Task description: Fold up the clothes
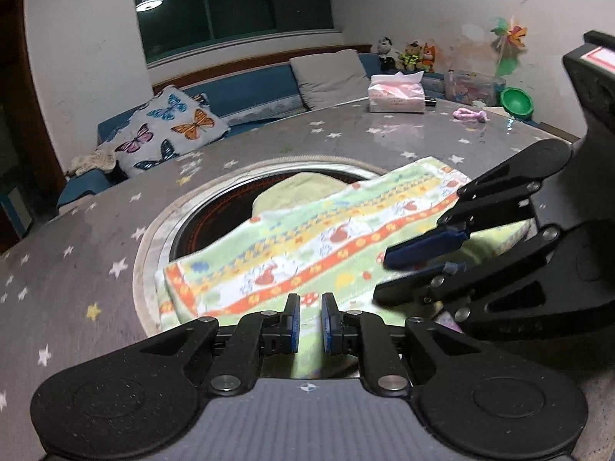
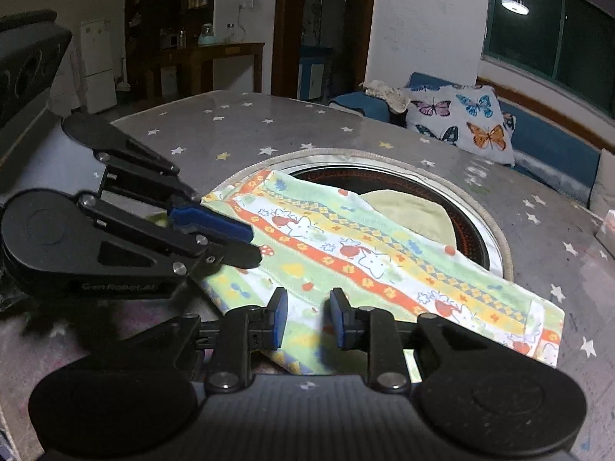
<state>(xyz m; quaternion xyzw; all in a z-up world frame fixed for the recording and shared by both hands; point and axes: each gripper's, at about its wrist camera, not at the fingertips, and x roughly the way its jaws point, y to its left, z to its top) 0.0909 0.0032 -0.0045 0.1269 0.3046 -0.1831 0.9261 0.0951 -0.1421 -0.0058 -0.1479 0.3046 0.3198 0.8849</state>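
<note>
A patterned cloth (image 1: 307, 246) with green, yellow and orange stripes lies folded on the grey star-print table, partly over a round recessed hob; it also shows in the right wrist view (image 2: 384, 265). My left gripper (image 1: 310, 320) is open a little, its pads either side of the cloth's near edge, gripping nothing. My right gripper (image 2: 308, 317) is open over the cloth's near edge. Each gripper shows in the other's view, the right (image 1: 388, 272) and the left (image 2: 250, 246), hovering close over the cloth.
The round hob (image 1: 215, 215) sits in the table (image 1: 77, 269) with a pale green cloth (image 1: 292, 188) inside it. A tissue pack (image 1: 396, 94), a pink scrap (image 1: 471, 114) and a green bowl (image 1: 517, 101) are at the far edge. A sofa with a butterfly cushion (image 1: 173, 130) stands behind.
</note>
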